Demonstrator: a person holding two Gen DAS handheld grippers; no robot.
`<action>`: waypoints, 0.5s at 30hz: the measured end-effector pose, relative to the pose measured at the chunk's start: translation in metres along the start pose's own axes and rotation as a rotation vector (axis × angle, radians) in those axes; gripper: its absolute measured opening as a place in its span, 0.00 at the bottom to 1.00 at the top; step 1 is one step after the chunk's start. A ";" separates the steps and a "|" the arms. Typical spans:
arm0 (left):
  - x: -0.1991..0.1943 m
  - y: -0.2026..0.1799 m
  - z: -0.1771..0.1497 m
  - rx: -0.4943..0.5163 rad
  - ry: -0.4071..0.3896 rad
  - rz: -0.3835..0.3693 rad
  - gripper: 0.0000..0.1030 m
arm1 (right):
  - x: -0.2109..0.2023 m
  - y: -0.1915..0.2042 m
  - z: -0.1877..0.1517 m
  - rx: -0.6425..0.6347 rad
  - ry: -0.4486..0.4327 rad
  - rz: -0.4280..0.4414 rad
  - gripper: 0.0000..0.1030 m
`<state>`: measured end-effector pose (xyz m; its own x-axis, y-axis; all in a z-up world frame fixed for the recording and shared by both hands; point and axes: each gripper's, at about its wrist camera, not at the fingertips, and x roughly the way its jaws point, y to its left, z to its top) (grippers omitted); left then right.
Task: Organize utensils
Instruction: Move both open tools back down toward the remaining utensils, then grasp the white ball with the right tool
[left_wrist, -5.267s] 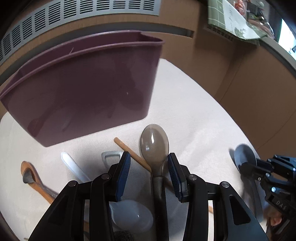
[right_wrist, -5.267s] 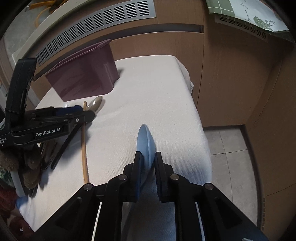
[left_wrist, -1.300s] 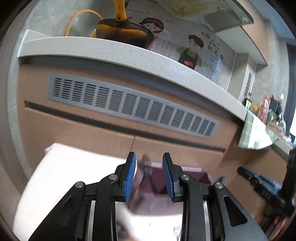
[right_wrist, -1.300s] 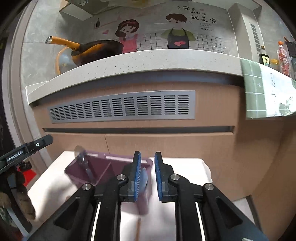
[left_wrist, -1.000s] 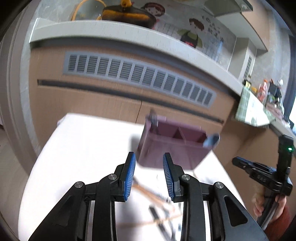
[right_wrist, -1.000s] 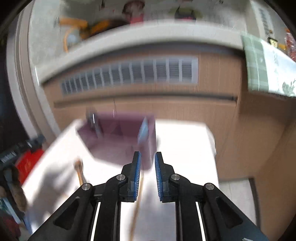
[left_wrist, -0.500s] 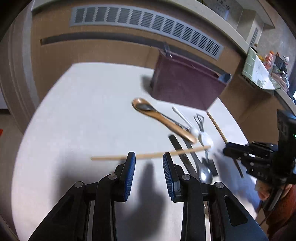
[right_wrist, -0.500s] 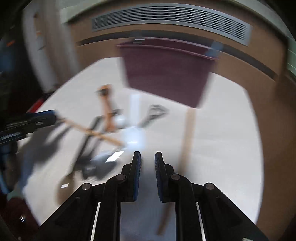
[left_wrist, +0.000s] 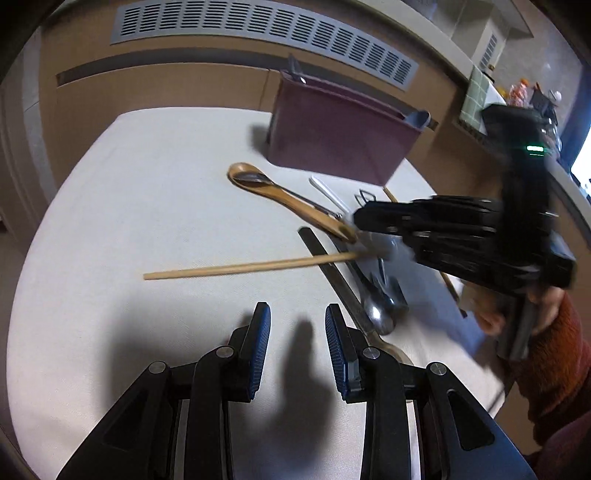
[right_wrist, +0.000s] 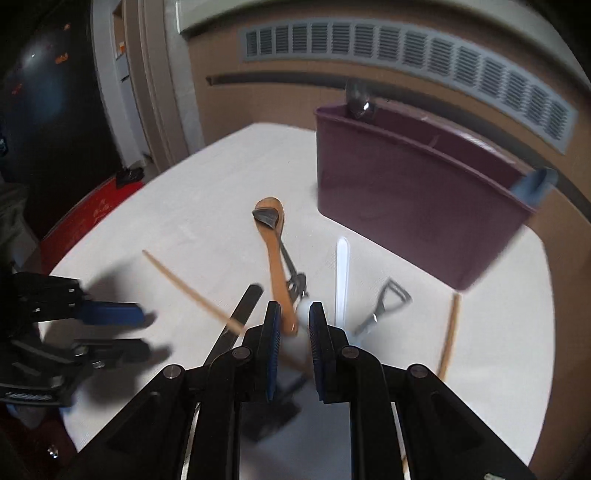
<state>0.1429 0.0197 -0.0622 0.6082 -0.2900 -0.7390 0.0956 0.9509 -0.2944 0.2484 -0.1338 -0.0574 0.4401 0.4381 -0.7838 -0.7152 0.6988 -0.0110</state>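
1. The landmark is the maroon caddy (left_wrist: 334, 138), which stands upright at the far side of the cloth-covered worktop (left_wrist: 129, 206), before a wooden cabinet front with a grey vent grille (left_wrist: 258, 26).
2. A grey spoon (right_wrist: 359, 98) sticks up from the caddy's left end, and a blue spoon (left_wrist: 417, 119) leans out over its right end.
3. Just in front of the caddy lies a wooden spoon (left_wrist: 284, 197), with a dark metal utensil resting in its bowl.
4. To the right of that spoon, also before the caddy, lie a white plastic handle (right_wrist: 341, 273) and a metal utensil with a loop handle (right_wrist: 386, 304).
5. Further out from the caddy, a chopstick (left_wrist: 251, 265) lies crosswise over a flat dark utensil (left_wrist: 332, 273); a second chopstick (right_wrist: 448, 336) lies below the caddy's right corner.
6. A metal spoon (left_wrist: 380, 314) lies beside the flat dark utensil, on the side away from the caddy.
7. The left gripper (left_wrist: 297, 341) hovers over bare cloth well short of the caddy, jaws moderately wide, nothing between them.
8. The right gripper (right_wrist: 293, 326) hangs low over the heap in front of the caddy, jaws narrow and empty, with the wooden spoon's handle end just beyond its tips; blur hides any contact.
9. A hand in a rust-red sleeve (left_wrist: 554, 354) holds the right gripper.
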 end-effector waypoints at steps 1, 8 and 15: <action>-0.002 0.002 0.000 -0.004 -0.008 -0.002 0.31 | 0.007 -0.002 0.002 -0.005 0.014 -0.013 0.15; -0.005 0.013 0.002 -0.035 -0.025 -0.001 0.31 | 0.008 -0.020 -0.006 0.095 0.026 0.037 0.20; 0.000 0.011 0.003 -0.042 -0.012 -0.008 0.31 | -0.085 -0.030 -0.020 0.134 -0.249 -0.187 0.19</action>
<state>0.1461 0.0303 -0.0633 0.6173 -0.2958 -0.7291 0.0675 0.9431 -0.3254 0.2216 -0.2035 -0.0025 0.6882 0.4083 -0.5997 -0.5388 0.8412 -0.0456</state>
